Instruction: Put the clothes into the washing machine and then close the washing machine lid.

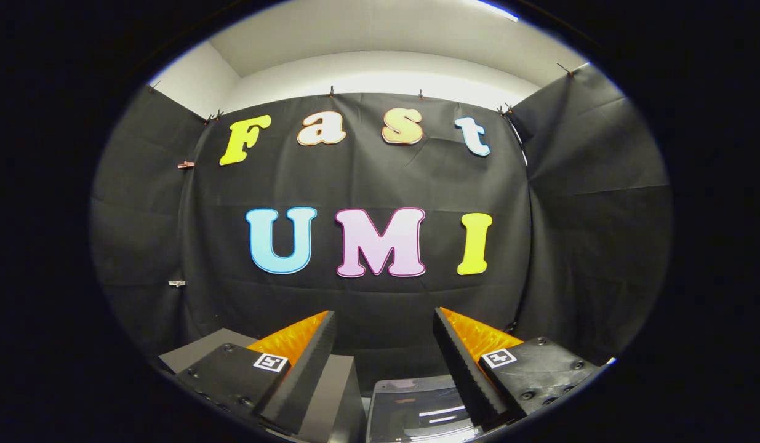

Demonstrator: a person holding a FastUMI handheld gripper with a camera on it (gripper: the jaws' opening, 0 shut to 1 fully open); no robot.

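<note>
**Tongs spread above the washer lid**

Right now the tongs (pixel 384 363) are spread wide, with nothing between them; their two fingers (pixel 312 363) run forward as wedges, each inner face ridged with fine saw-like teeth along its whole length. Behind each wedge sits a boxy matte mount fastened with small round screws, and each mount carries a square black-and-white printed marker (pixel 271 362).

Below the gap between the fingers, and partly under the right one, lies the smoky translucent plastic lid of the washing machine (pixel 410 412). It is a smooth, glossy panel with rounded corners and a paler rim along its far edge, and streaks of light reflect off its surface. Whether it is fully closed cannot be told from this angle. Just beside it, under the left finger, stands a plain grey box-shaped block with flat matte faces and sharp edges (pixel 340 394); its top runs back behind the left mount.

Beyond the fingers hangs the booth's black cloth wall (pixel 367 178), a dull woven fabric with soft creases and fold lines, pinned along its top edge by small clips (pixel 332 92). Two more clips sit on the seam at the left. Above the cloth, a smooth white wall and ceiling (pixel 367 43) show, brightly lit.
</note>
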